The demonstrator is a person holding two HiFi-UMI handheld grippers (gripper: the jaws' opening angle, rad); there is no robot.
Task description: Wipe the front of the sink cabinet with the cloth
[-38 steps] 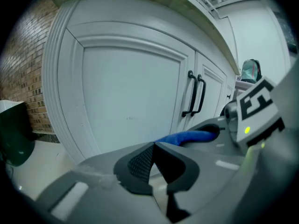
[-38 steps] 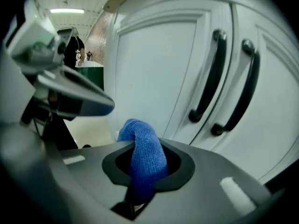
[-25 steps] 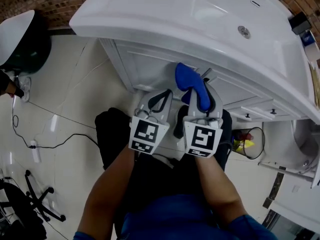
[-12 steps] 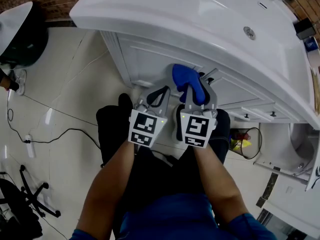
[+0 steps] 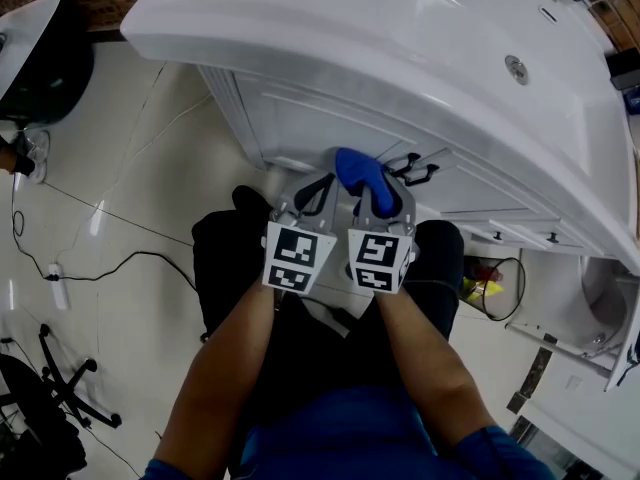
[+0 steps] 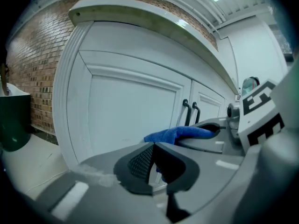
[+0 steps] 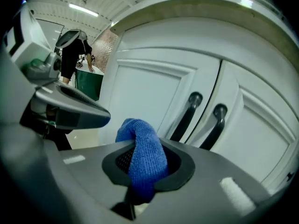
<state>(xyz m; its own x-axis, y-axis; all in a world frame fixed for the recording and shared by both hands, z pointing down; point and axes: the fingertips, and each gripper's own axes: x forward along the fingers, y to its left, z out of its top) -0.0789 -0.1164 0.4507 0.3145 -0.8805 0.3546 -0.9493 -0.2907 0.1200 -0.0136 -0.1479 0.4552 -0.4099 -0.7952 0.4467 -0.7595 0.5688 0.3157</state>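
The white sink cabinet [image 5: 290, 118] stands under the basin, and its panelled door [image 6: 131, 111] fills the left gripper view. Two black door handles [image 7: 187, 115] sit side by side just beyond the cloth. My right gripper [image 5: 378, 186] is shut on a blue cloth [image 5: 358, 171], which loops up over the jaws [image 7: 142, 157] and sits close to the cabinet front near the handles [image 5: 420, 168]. Whether the cloth touches the door I cannot tell. My left gripper [image 5: 315, 196] is right beside it, shut with nothing between its pads [image 6: 140, 160]. The cloth [image 6: 177, 134] shows past it.
The basin's rim [image 5: 300, 63] overhangs both grippers. A black cable [image 5: 110, 258] runs over the tiled floor at left, with a chair base [image 5: 60, 388] below it. A wire basket [image 5: 495, 278] stands at right. A person [image 7: 74, 50] is by a green tub [image 7: 88, 83] far off.
Both grippers have shifted left along the cabinet front and drawn closer together. The cloth went with the right gripper, from beside the handles toward the left door.
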